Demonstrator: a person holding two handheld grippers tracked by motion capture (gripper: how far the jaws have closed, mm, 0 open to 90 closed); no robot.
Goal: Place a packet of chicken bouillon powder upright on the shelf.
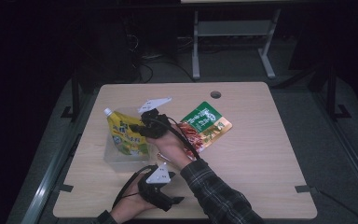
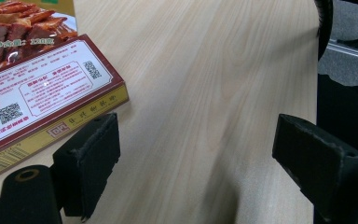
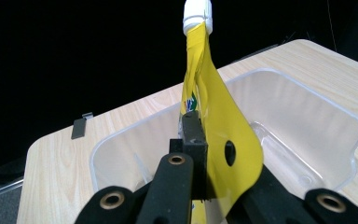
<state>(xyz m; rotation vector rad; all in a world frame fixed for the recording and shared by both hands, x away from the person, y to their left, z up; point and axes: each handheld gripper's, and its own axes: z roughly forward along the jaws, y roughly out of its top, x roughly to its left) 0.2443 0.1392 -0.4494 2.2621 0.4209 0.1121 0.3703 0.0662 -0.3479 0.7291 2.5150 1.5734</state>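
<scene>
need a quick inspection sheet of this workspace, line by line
surface: light wood table, round hole near the far edge
job's things: yellow pouch with white cap, held over a clear tub
clutter: red and green snack packet lying flat beside the tub
grippers: right gripper shut on the yellow pouch; left gripper open over bare wood, near the packet
cables: black cable trailing along the right forearm
surroundings: dark room, grey metal frame behind the table

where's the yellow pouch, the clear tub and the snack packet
yellow pouch [image 3: 223, 126], right gripper view, on its flat yellow side above the jaws
clear tub [image 3: 307, 105], right gripper view, on its far inner wall
snack packet [image 1: 205, 122], high view, on its green upper half
</scene>
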